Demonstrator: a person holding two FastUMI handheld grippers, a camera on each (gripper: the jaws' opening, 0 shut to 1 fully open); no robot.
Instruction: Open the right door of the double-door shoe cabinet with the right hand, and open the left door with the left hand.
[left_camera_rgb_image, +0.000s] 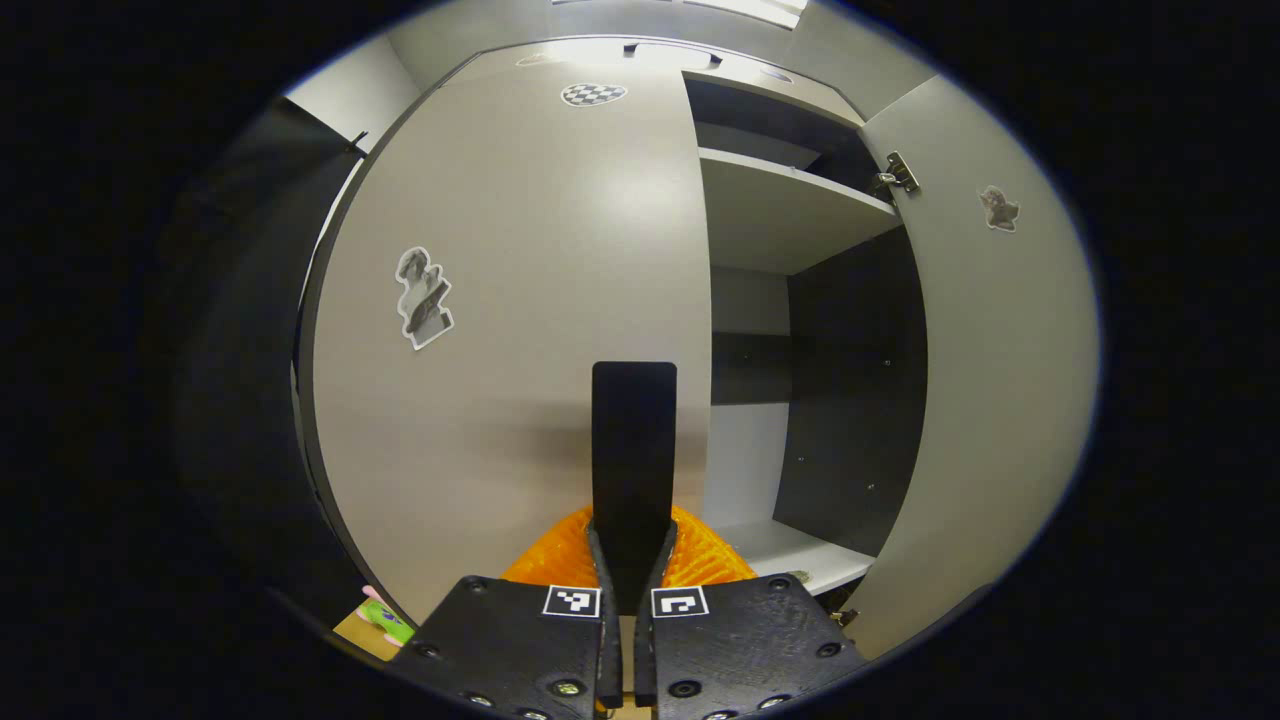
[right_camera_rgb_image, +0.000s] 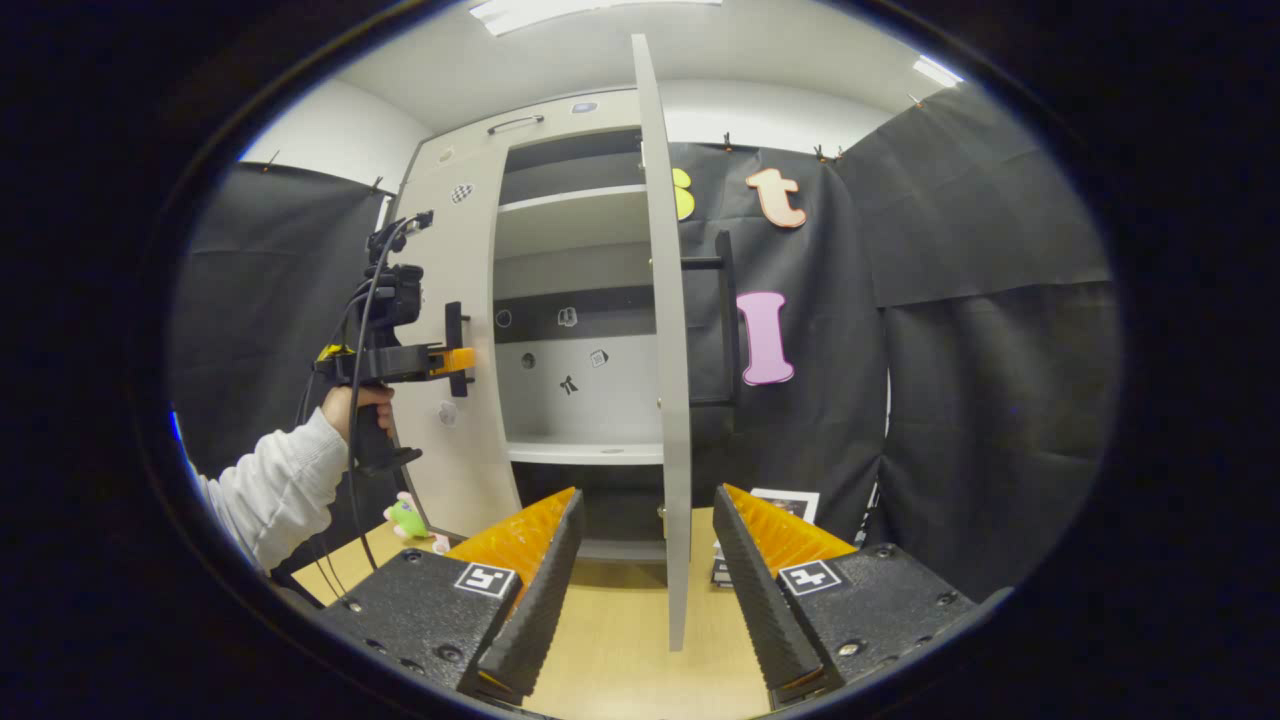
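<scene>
Grey left door (left_camera_rgb_image: 520, 300) sat shut; left gripper (left_camera_rgb_image: 632, 500) pinched its handle (left_camera_rgb_image: 633, 450) at six o'clock, right gripper (right_camera_rgb_image: 640, 560) spread — a skewed pull might slip.

- No words, brands or numbers could be read.
- Square black-and-white coded markers sat on the left tool (left_camera_rgb_image: 632, 545) and the right tool (right_camera_rgb_image: 640, 560).
- A checkered sticker (left_camera_rgb_image: 593, 94) stood on the left door (left_camera_rgb_image: 520, 400).
</scene>
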